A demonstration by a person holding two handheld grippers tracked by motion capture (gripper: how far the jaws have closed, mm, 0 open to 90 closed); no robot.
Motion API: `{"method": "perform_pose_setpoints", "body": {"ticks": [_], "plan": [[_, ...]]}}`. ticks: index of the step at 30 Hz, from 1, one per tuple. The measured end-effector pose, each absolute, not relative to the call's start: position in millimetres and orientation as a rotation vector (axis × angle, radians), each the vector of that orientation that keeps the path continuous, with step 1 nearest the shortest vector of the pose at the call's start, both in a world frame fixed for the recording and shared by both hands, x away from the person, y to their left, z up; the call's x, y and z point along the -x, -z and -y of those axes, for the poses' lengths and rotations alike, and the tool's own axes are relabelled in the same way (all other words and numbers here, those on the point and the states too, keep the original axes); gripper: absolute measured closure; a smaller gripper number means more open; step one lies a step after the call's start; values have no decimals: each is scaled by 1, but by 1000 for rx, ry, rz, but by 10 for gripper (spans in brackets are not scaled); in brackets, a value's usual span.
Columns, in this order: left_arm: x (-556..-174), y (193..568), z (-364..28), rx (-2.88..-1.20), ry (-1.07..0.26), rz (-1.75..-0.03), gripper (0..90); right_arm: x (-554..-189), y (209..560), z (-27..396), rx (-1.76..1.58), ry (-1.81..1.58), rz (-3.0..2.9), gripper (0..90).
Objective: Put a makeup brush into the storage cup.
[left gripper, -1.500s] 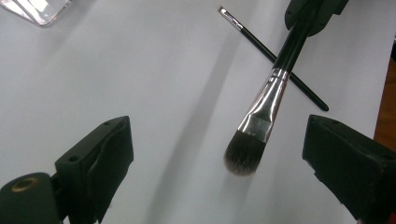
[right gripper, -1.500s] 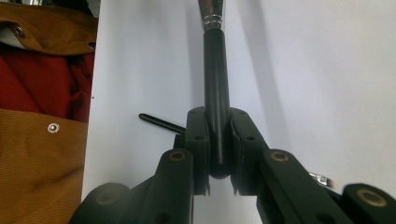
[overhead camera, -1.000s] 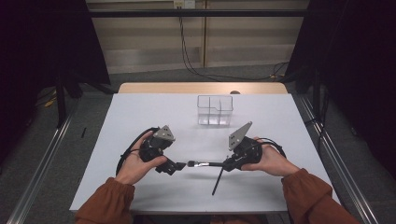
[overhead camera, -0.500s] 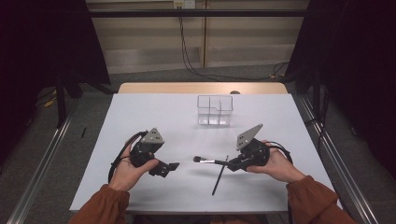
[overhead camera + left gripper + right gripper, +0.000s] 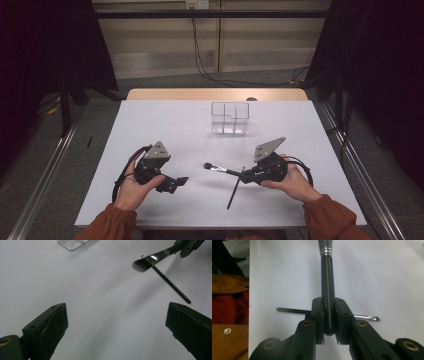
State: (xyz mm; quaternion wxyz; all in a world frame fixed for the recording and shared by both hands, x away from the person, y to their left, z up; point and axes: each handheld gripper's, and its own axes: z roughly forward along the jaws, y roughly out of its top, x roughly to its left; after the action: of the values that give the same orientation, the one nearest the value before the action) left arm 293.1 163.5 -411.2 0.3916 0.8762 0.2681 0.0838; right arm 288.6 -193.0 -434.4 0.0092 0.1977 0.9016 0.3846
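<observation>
My right gripper (image 5: 244,176) (image 5: 328,315) is shut on the black handle of a makeup brush (image 5: 327,290). The brush is held level above the white table (image 5: 165,125), with its dark bristle head (image 5: 207,166) (image 5: 140,265) pointing left toward my left gripper. A thin black brush (image 5: 234,192) (image 5: 170,283) (image 5: 292,310) lies flat on the table under the right gripper. My left gripper (image 5: 176,184) (image 5: 117,327) stands open at the front left, nothing between its jaws, apart from the brush head.
A clear compartmented box (image 5: 230,118) (image 5: 72,243) stands on the table farther back, near the middle. The person's orange sleeves (image 5: 115,225) come in at the front edge. Cables trail from both grippers.
My left gripper has drawn back to the left, away from the brush head it was next to a second ago. The right gripper with the brush has hardly moved.
</observation>
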Motion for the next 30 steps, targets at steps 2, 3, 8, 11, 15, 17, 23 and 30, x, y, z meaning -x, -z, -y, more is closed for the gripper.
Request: {"method": "perform_pose_setpoints", "body": {"ticks": [2,3,8,11,15,17,23,30], "plan": [[-292,412,-163,-2214,-211,-685,42,-288,435,194,-638,-1239,-2791,801],[-292,412,-163,-2212,-213,-687,42,-288,436,194,-640,-1263,-2778,801],[-291,416,-163,-2199,-210,-700,42,-287,437,195,-649,-1340,-2727,801],[-289,418,-162,-2213,-202,-698,42,-285,439,197,-657,-1361,-2709,801],[-288,417,-160,-2206,-203,-689,42,-285,441,202,-675,-1414,-2684,801],[-288,417,-161,-2203,-208,-690,42,-285,441,204,-685,-1445,-2659,801],[-287,419,-161,-2203,-219,-693,42,-283,441,206,-674,-1499,-2582,801],[-288,418,-163,-2186,-218,-706,42,-281,442,204,-629,-1539,-2513,801]]}}
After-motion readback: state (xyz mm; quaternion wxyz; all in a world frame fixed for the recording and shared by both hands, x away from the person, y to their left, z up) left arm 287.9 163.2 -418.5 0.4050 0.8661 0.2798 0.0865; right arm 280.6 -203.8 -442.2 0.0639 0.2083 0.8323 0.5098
